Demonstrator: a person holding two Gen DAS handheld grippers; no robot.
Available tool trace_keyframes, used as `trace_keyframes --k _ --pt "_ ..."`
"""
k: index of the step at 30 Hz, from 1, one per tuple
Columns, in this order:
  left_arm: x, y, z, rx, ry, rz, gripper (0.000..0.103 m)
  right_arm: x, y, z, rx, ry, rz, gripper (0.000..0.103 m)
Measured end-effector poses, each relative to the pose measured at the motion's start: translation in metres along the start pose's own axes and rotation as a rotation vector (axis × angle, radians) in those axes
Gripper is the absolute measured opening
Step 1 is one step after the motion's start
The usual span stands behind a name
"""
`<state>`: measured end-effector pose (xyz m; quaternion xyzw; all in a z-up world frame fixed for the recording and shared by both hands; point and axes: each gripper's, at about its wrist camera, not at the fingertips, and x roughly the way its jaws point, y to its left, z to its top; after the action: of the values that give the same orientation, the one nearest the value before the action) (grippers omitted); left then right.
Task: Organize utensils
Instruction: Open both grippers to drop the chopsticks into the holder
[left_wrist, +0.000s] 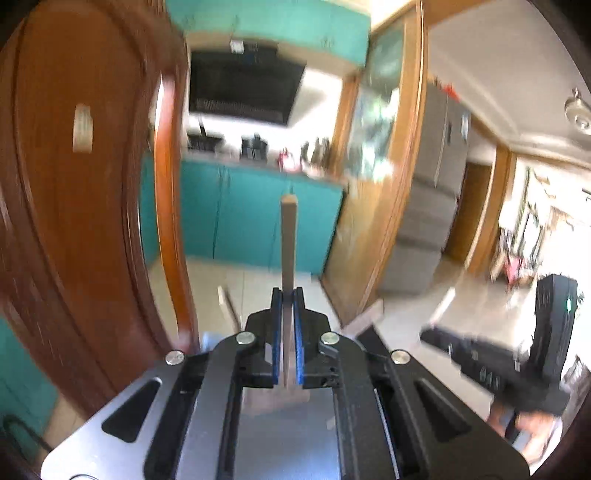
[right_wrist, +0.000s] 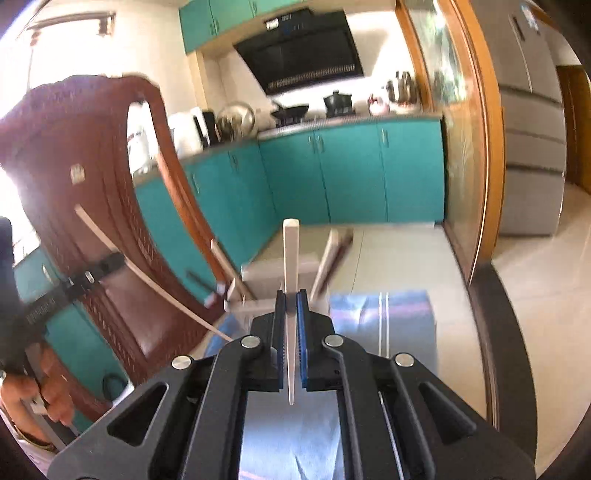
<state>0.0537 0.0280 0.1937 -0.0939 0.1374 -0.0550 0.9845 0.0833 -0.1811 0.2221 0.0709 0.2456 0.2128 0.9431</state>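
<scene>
Chopsticks: the left gripper (left_wrist: 288, 295) clamps one pale chopstick (left_wrist: 288, 240) upright, and the right gripper (right_wrist: 291, 297) clamps another chopstick (right_wrist: 290, 258), near a wooden chair (right_wrist: 92, 184).

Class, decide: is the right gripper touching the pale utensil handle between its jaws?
Touching. The right wrist view shows the right gripper with both blue-padded jaws pressed against the pale utensil handle, no gap.

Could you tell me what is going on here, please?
A person holds a gripper in each hand, sorting utensils in a kitchen. The left gripper is shut on a chopstick, and the right gripper is shut on another chopstick. A pale holder with more sticks stands ahead on the table.
</scene>
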Motion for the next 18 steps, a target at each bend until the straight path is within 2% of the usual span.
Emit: trace_keyframes --k 3,5,7,10,11,16,18 --pt "0.011 0.002 0.028 -0.035 -0.073 0.029 0.007 -0.005 0.001 0.034 0.011 -0.086 0.015 0.007" --pt "0.024 0.002 0.034 -0.042 -0.105 0.046 0.007 -0.007 -0.002 0.051 0.034 -0.151 0.009 0.007" --pt "0.046 0.002 0.028 -0.028 -0.101 0.071 0.007 -0.002 -0.004 0.064 0.058 -0.220 -0.023 0.007" --pt "0.071 0.005 0.009 -0.031 -0.044 0.079 0.007 0.020 -0.003 0.060 0.063 -0.255 -0.049 0.007" --pt "0.081 0.007 -0.001 -0.030 -0.024 0.093 0.007 0.029 -0.004 0.055 0.066 -0.251 -0.061 0.007" --pt "0.111 0.020 -0.039 -0.037 0.055 0.122 0.007 0.093 -0.009 0.013 0.055 -0.118 -0.089 0.007" --pt "0.120 0.024 -0.047 -0.041 0.085 0.124 0.007 0.105 -0.008 -0.002 0.045 -0.085 -0.093 0.007"
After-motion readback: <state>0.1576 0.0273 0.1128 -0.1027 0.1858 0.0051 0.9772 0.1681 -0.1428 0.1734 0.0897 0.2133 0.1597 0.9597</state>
